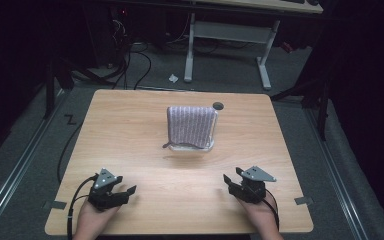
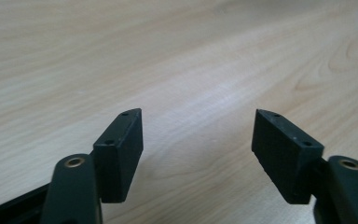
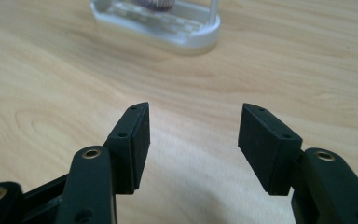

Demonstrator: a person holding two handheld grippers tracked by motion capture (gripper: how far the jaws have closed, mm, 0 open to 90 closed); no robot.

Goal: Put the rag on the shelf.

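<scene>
At the near left of the pale wood-grain table (image 1: 130, 130), the left gripper (image 1: 128, 193) sits low over the smooth laminate, its blocky matte-black jaws spread wide with nothing between them. Farther off, around the table's middle, a ribbed, greyish-purple knitted cloth (image 1: 191, 126) hangs draped over a white plastic rack (image 1: 207, 145) with a slotted oval base. A small dark round disc (image 1: 218, 105) lies just beyond it. At the near right, the right gripper (image 1: 231, 182) rests likewise, jaws parted and empty.
</scene>
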